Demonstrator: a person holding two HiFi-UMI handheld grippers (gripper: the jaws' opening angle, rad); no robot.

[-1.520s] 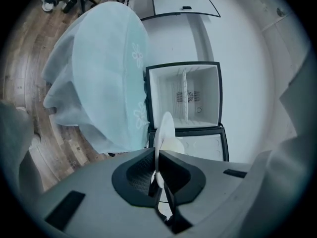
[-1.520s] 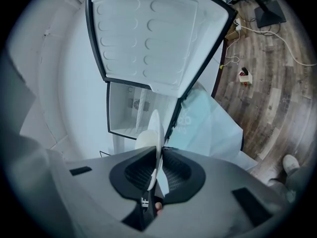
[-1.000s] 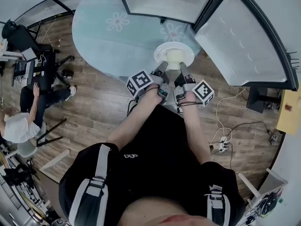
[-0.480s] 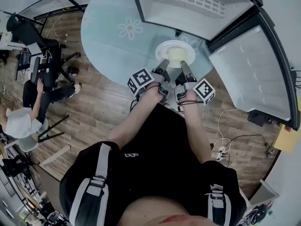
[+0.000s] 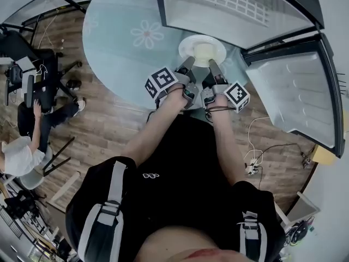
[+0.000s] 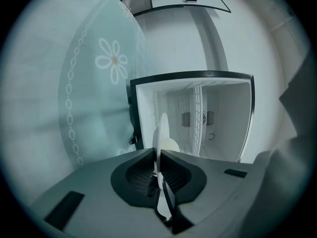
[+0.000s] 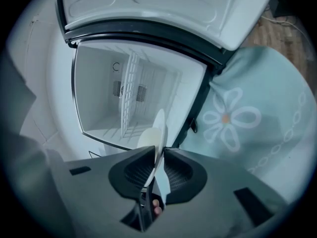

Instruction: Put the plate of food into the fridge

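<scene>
As left gripper [image 5: 188, 64] and right gripper [image 5: 212, 66] each pinch one plate [image 5: 187, 44], one fridge [image 5: 229, 7] open.

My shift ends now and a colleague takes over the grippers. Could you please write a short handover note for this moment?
Left gripper: shut on the plate's near rim.
Right gripper: shut on the same rim, beside the left one.
Plate with pale food: held in the air before the open fridge, not yet inside; door swung wide to the right.
Done: plate lifted, fridge open.
Left: carry the plate in, set it down, release, close the door.
</scene>
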